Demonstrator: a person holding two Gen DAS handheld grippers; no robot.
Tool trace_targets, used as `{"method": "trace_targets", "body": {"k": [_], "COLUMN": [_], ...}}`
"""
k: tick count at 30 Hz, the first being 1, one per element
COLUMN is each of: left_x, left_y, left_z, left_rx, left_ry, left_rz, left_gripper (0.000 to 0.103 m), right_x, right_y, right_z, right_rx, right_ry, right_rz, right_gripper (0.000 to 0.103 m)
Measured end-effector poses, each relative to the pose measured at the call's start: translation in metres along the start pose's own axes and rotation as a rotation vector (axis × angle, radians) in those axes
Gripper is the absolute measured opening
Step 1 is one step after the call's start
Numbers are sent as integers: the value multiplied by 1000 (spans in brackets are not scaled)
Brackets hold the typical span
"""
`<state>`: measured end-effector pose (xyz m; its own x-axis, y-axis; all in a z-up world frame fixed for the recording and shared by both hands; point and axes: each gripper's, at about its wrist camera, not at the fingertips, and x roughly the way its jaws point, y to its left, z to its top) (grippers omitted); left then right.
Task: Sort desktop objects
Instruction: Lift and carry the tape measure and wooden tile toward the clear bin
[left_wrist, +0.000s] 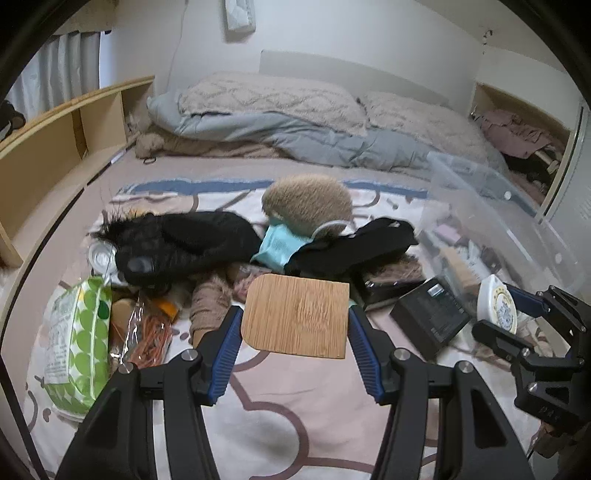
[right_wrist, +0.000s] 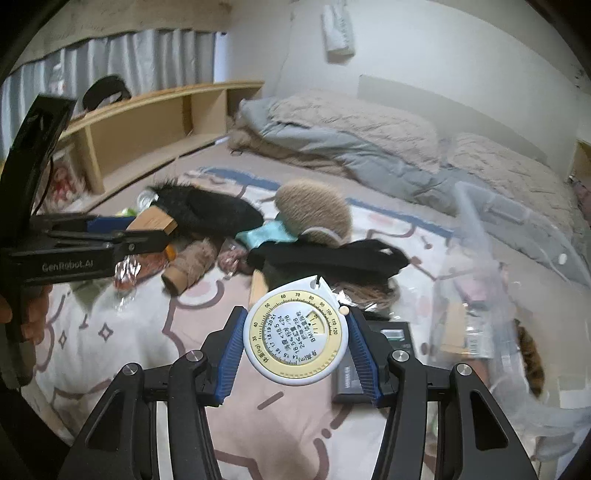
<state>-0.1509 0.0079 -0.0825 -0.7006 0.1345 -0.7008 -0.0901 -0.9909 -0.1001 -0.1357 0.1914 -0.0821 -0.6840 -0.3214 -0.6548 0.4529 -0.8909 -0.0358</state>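
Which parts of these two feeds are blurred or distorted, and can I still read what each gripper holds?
Left wrist view: fisheye bends the shelf; wooden board in the left hand-held gripper is sharp. Right wrist view: clear plastic bin smeared by blur, but the round dial tape measure in the right hand-held gripper reads clearly.

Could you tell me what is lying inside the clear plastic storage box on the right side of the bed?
Inside the clear plastic storage box lie small mixed items, including something pink and something tan. Blur and the box's wall hide what they are.

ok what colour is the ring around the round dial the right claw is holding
Pale yellow, on a white case: the round dial shows best in the right wrist view.
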Motion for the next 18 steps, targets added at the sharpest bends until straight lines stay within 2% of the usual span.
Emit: {"method": "trace_targets", "body": {"k": [7, 18], "left_x": [-24, -31], "left_y": [-12, -56], "left_z": [15, 25], "left_rx": [-20, 35], "left_ry": [-48, -80], "left_rz": [-47, -102], "left_gripper": [57, 57], "right_x": [-36, -105], "right_y": [-23, -84], "right_z": [11, 32], "right_rx": [61, 200], "right_ry": [-68, -177], "right_rz": [-60, -234], "right_gripper": [55, 55]}}
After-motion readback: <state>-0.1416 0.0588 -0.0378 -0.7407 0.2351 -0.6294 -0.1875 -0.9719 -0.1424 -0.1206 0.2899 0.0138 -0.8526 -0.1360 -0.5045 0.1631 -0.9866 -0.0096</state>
